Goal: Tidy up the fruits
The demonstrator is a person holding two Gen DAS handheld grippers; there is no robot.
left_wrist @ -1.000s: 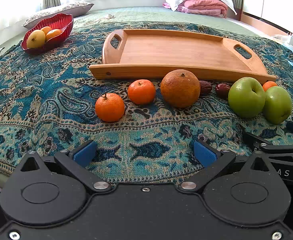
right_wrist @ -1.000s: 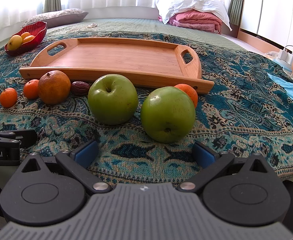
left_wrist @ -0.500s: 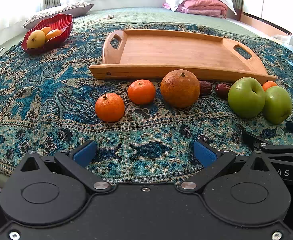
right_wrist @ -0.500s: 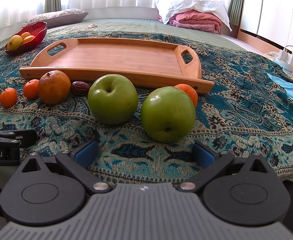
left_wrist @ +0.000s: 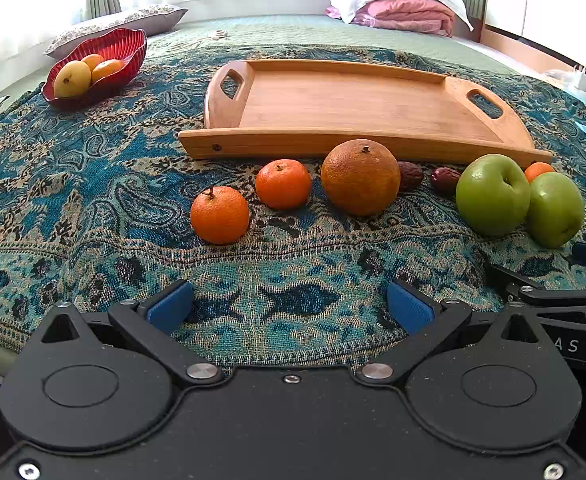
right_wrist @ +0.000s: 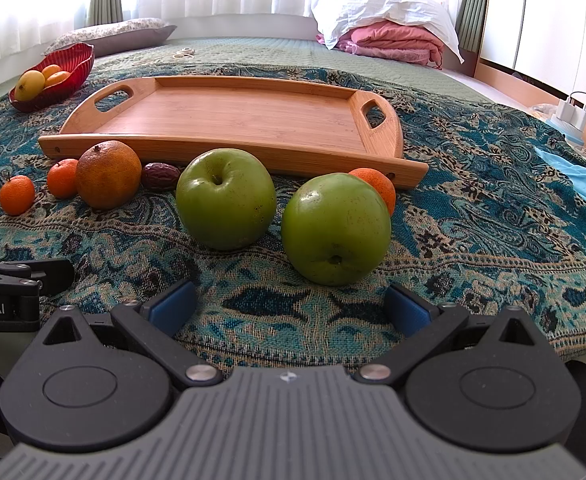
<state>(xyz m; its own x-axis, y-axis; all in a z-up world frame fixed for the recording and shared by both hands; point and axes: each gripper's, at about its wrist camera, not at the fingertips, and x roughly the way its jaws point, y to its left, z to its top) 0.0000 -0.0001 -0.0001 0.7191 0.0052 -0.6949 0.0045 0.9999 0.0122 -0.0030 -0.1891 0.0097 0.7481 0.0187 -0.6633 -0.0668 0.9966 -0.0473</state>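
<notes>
1. Waiting at the start: patterned cloth (left_wrist: 73,200) covers the bed, and nothing is lifted yet. Judged step: the opening approach, before any first pick.
2. Wooden tray (right_wrist: 233,116) sits mid-cloth, bare, handles at both ends. Likely the place the fruit goes, though the task does not say so.
3. Left gripper (left_wrist: 289,306) hangs low at the near cloth edge, blue pads spread wide, nothing between them. Right gripper (right_wrist: 291,306) does the same, wide and empty.
4. Red bowl (left_wrist: 105,56) stands far left, well apart from the tray, with a few yellow and orange fruits in it.
5. Two green apples lie just before the right gripper: near apple (right_wrist: 335,228) on its side, far apple (right_wrist: 225,198) upright beside it. Whether they touch, cannot tell.
6. Large orange (left_wrist: 360,177) rests close to the tray's front rail.
7. Two tangerines sit left of it: front tangerine (left_wrist: 220,215) and rear tangerine (left_wrist: 283,184). A third tangerine (right_wrist: 377,186) hides behind the near apple.
8. Two dates (left_wrist: 445,180) lie between the large orange and the apples, close to the rail.
9. Next move, as judged: right gripper goes forward to straddle the near apple, closes gently on the round, smooth skin, lifts over the rail. The left is best placed for the front tangerine.
</notes>
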